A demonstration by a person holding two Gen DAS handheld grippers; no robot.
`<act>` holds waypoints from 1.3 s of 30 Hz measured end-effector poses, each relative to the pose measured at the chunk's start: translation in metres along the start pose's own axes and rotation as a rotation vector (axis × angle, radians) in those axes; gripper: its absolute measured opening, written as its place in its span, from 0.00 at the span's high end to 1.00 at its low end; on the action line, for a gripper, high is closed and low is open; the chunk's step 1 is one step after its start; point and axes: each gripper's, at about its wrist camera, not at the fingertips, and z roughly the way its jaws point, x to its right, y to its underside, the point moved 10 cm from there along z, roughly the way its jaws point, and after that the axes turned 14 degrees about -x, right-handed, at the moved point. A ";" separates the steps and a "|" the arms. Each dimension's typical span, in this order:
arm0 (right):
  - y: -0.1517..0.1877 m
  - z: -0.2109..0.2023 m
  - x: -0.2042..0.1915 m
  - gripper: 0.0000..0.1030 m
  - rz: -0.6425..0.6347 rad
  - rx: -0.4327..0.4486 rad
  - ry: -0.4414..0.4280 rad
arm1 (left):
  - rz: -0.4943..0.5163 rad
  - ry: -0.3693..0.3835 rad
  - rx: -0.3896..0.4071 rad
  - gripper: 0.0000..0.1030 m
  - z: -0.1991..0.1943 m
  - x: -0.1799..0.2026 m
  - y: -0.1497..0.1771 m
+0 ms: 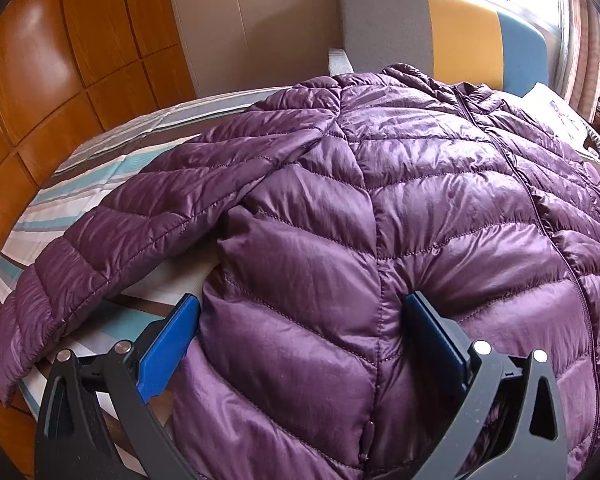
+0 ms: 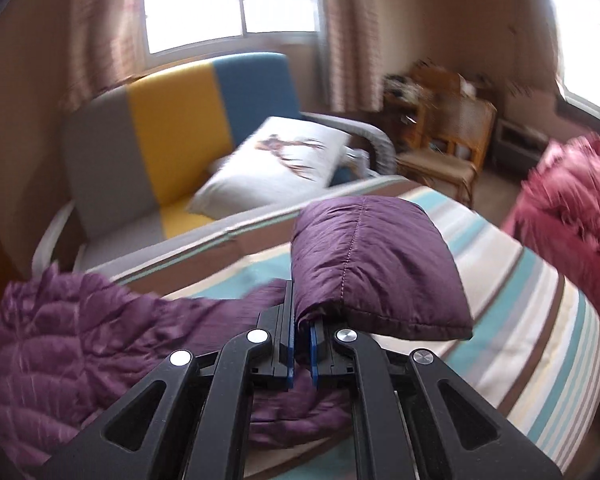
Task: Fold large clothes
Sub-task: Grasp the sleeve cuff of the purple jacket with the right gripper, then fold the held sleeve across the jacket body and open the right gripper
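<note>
Your left gripper (image 1: 300, 340) stands with its jaws wide apart over the lower part of the purple puffer jacket (image 1: 380, 220). The blue pads (image 1: 164, 352) straddle a puffy section of the quilted front; the right-hand pad presses into the fabric and dents it, while the left-hand pad sits at the jacket's side edge, just over the striped bedsheet (image 1: 112, 168). Nothing is pinched between them.

Your right gripper (image 2: 302, 320) has its jaws brought together, clamped on the end of the jacket's sleeve (image 2: 372, 264). The cuff bulges out past the fingertips and is lifted clear of the bedsheet, with the sleeve's fabric trailing down under the gripper toward the rest of the jacket at the left of that view. That view is blurred around the edges.

The jacket lies front up on the bed, zipper (image 1: 540, 216) closed, its body spread across the middle of the mattress and its other sleeve (image 1: 120, 232) stretched flat toward the bed's left edge, the cuff reaching that edge. Beyond the far edge of the bed stands a grey, yellow and blue sofa (image 2: 172, 128) with a white pillow (image 2: 276, 160) on it. A pink-red garment (image 2: 572, 208) sits at the right edge of the bed.
</note>
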 end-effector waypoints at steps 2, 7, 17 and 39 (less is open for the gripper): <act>0.003 -0.009 -0.037 0.95 -0.100 0.025 -0.008 | -0.005 0.014 -0.004 0.02 0.001 -0.001 0.001; 0.029 -0.024 -0.130 0.95 -0.343 0.061 -0.037 | -0.011 0.030 -0.008 0.02 0.001 -0.001 0.002; 0.113 -0.043 -0.284 0.95 -0.864 0.174 -0.039 | -0.020 0.051 -0.013 0.02 0.003 -0.002 0.003; 0.128 -0.065 -0.232 0.48 -0.770 0.037 -0.264 | 0.006 0.081 0.027 0.02 -0.018 0.012 -0.020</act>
